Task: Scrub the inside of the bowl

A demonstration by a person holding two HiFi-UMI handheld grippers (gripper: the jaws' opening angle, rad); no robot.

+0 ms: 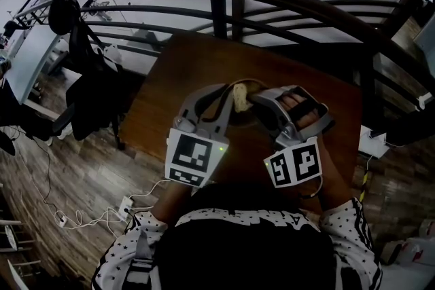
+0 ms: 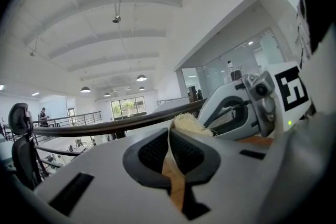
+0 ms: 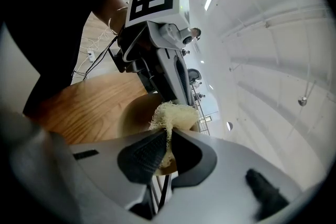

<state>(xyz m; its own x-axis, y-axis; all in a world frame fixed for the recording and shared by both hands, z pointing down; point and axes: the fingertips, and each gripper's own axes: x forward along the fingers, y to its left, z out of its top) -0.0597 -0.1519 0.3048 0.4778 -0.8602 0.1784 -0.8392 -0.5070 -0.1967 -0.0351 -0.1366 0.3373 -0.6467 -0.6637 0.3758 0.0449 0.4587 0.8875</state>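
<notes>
Left claw (image 2: 170,136) clamped on wooden bowl (image 2: 176,189) rim, right claw (image 3: 169,136) clamped on pale scrubber (image 3: 170,115) inside bowl

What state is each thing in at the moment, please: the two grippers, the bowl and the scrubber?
left gripper: shut on the bowl's thin rim.
right gripper: shut on the scrubber.
bowl: held by its rim, its inside facing the right gripper.
scrubber: pinched at one end, its fluffy free end sticking out towards the bowl.
</notes>
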